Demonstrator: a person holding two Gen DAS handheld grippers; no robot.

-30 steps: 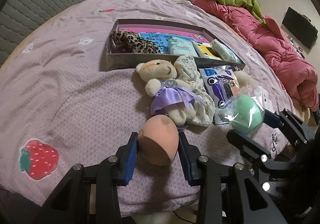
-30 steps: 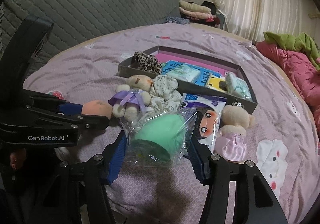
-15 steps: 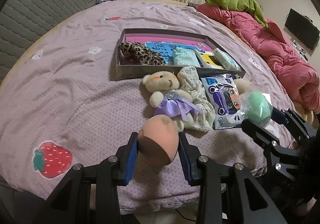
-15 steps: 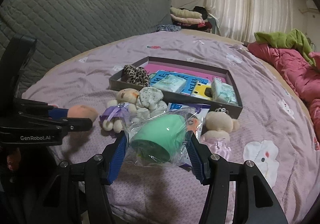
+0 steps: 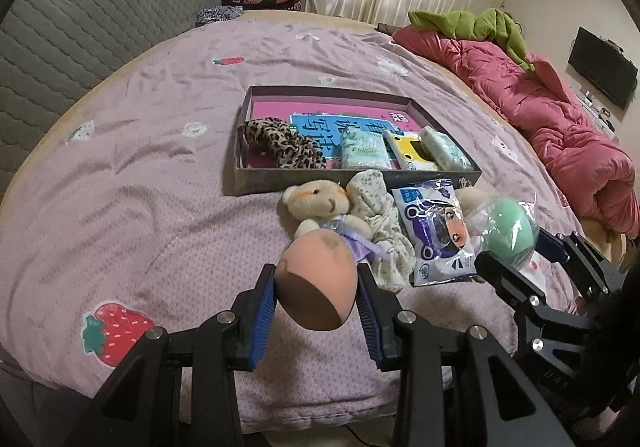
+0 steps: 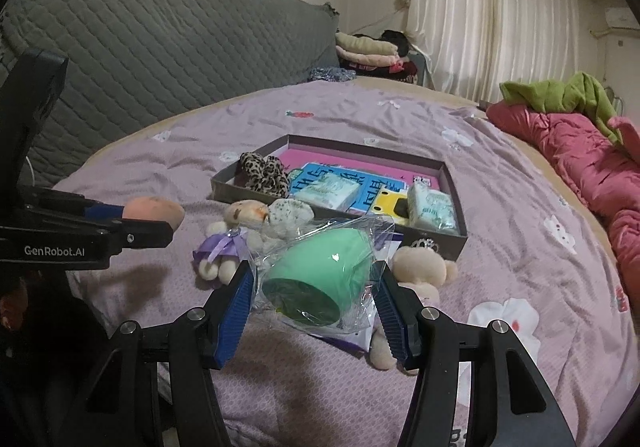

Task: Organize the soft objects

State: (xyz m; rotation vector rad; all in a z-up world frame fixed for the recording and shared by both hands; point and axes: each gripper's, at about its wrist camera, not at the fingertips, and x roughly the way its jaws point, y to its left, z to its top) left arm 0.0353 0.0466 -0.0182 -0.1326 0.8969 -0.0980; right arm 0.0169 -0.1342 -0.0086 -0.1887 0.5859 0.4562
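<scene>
— Left gripper [image 5: 316,305] is squeezing the peach sponge egg [image 5: 316,279]; right gripper [image 6: 314,305] is squeezing the bagged green sponge [image 6: 320,279].
— Both are lifting off the bed [image 5: 160,175] now, heading for the box [image 5: 360,183].

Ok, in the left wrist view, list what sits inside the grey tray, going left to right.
Leopard-print fabric scrunchie → blue printed booklet → pale green tissue pack → yellow and white card → second pale green tissue pack, all within the shallow grey cardboard tray.
</scene>
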